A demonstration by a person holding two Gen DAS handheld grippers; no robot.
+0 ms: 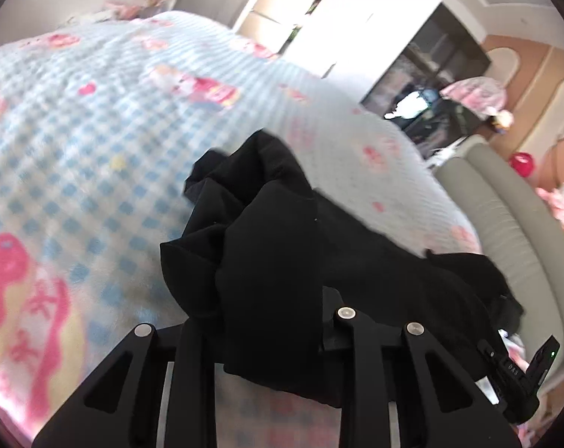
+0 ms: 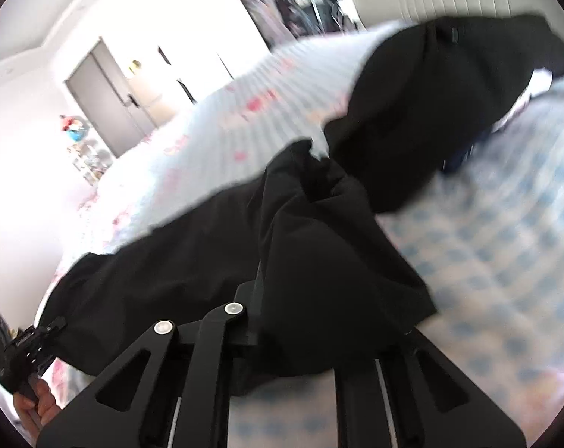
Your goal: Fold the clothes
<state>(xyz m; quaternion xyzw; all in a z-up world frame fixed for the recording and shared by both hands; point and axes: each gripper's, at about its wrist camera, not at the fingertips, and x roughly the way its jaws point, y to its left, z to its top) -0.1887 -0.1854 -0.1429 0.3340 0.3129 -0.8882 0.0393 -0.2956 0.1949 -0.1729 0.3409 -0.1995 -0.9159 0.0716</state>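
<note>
Spanning both wrist views, a black garment lies bunched over a bed covered by a blue-and-white checked bedspread printed with pink cartoon figures. Left wrist view: the left gripper has cloth draped across its fingers, which appear to pinch a thick fold of the garment; the fingertips are hidden by fabric. The garment trails rightward toward the right gripper, visible at the frame's lower right edge beside a grey padded bed frame. Right wrist view: the right gripper likewise appears closed on a fold, its tips buried under cloth. The garment stretches left to the left gripper, with blurred bedspread beneath.
</note>
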